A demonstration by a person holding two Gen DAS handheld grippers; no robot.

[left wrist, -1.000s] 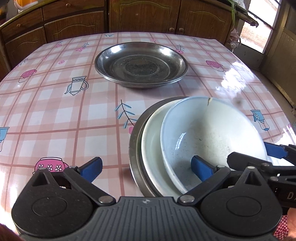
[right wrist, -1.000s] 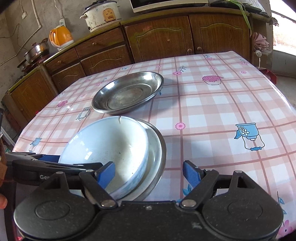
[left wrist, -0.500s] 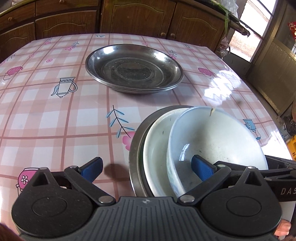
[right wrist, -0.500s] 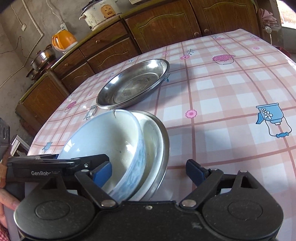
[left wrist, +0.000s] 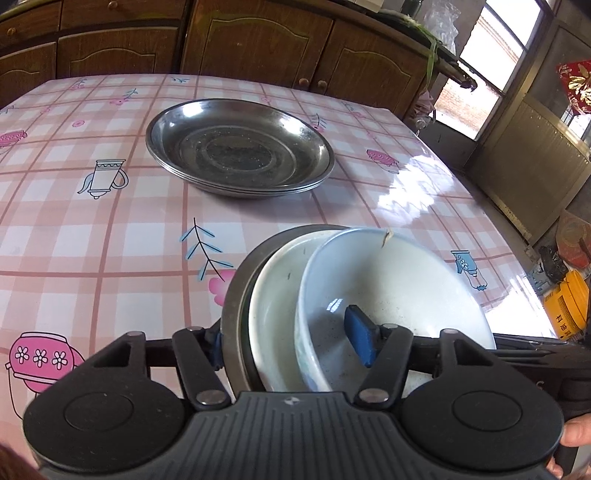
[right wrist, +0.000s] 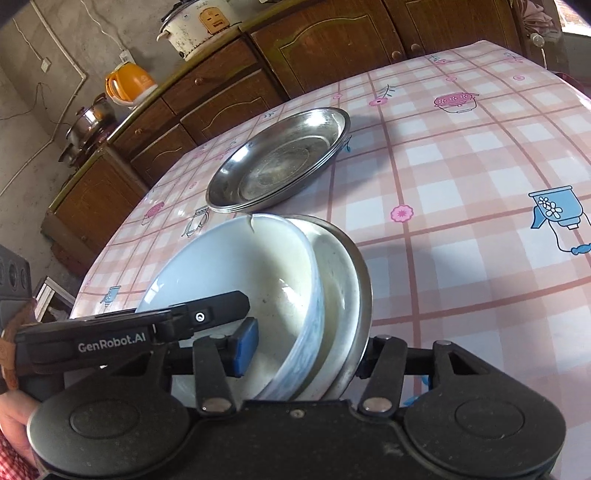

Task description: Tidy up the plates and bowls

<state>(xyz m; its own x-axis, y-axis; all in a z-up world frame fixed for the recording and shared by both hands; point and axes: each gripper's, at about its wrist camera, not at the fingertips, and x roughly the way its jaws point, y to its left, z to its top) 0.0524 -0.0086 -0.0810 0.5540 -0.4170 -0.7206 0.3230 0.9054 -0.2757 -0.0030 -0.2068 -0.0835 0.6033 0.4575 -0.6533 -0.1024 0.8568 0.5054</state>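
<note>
A white bowl (left wrist: 399, 288) sits in a white plate (left wrist: 273, 295) on a steel plate (left wrist: 236, 295), stacked at the table's near edge. My left gripper (left wrist: 288, 343) straddles the stack's left side, jaws closing. One pad is against the steel rim outside; the other pad (left wrist: 360, 339) is inside the bowl. My right gripper (right wrist: 303, 356) holds the opposite side the same way, jaws closing. One of its pads (right wrist: 243, 347) is in the bowl (right wrist: 240, 266); the other is hidden behind the steel rim (right wrist: 364, 273). A separate pile of steel plates (left wrist: 240, 151) lies further back.
The pink checked tablecloth (left wrist: 110, 240) covers the table, which drops off at the right. Brown cabinets (left wrist: 258, 44) stand behind it, carrying a rice cooker (right wrist: 199, 26), an orange kettle (right wrist: 129, 83) and a pot (right wrist: 88, 118). A yellow crate (left wrist: 565, 310) is on the floor.
Both grippers' jaws have narrowed from wide open onto the stack's opposite edges. Both views have tipped downward and rolled a little, and the stack now looks nearer.
</note>
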